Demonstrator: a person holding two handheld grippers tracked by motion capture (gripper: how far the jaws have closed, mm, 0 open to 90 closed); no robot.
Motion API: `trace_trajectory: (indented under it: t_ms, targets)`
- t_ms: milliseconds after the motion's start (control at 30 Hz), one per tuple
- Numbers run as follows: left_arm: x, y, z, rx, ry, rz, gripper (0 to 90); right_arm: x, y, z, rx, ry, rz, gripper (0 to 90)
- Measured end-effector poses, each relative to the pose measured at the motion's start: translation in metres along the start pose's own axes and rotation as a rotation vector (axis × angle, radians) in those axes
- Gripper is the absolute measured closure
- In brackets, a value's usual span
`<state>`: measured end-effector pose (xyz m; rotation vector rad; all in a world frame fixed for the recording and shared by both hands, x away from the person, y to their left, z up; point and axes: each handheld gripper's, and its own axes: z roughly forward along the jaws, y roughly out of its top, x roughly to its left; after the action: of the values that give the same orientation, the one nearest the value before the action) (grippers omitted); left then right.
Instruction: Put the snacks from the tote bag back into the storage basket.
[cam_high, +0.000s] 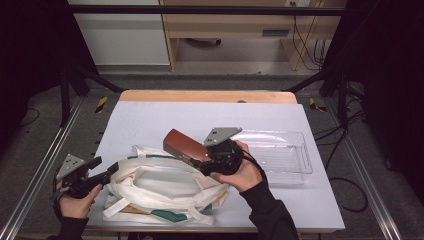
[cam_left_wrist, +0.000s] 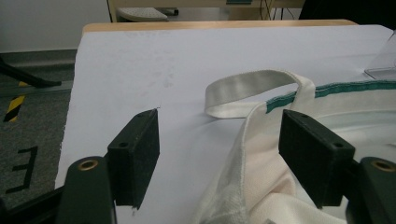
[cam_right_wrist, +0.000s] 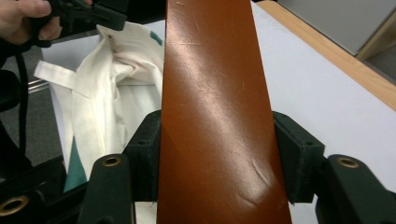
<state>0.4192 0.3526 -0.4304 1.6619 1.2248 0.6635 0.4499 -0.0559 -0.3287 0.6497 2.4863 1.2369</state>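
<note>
A cream tote bag (cam_high: 165, 187) with green trim lies crumpled at the table's front left. My left gripper (cam_high: 112, 170) sits at the bag's left edge. In the left gripper view that gripper (cam_left_wrist: 219, 135) is open, the bag's rim (cam_left_wrist: 252, 186) runs up between the jaws close to the right pad, and a handle loop (cam_left_wrist: 252, 86) lies beyond. My right gripper (cam_high: 207, 160) is shut on a long glossy brown case (cam_high: 184, 145) held above the bag's far side. Both pads press the case's sides (cam_right_wrist: 210, 70), and past it lie the bag (cam_right_wrist: 107, 93) and the left gripper (cam_right_wrist: 88, 16).
A clear plastic tray (cam_high: 280, 150) lies on the white tabletop (cam_high: 150, 115) to the right of my right hand; its corner (cam_left_wrist: 383, 60) shows in the left gripper view. A wooden edge (cam_high: 207, 96) runs along the table's far side. Metal rails flank the table.
</note>
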Motion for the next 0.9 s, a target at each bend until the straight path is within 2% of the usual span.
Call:
trace_trajectory:
  t_ms: [233,367,900]
  targets:
    - [0.001,0.000,0.000,0.001,0.004,-0.012,24.1,-0.015,-0.006,-0.017,-0.006,-0.031,0.020,43.0]
    - [0.002,0.000,0.001,0.004,0.015,-0.019,21.6,-0.027,-0.012,-0.028,-0.002,-0.069,0.020,43.0]
    - [0.001,0.000,0.001,0.005,0.011,-0.016,21.3,-0.062,-0.029,-0.052,0.008,-0.130,0.051,43.0]
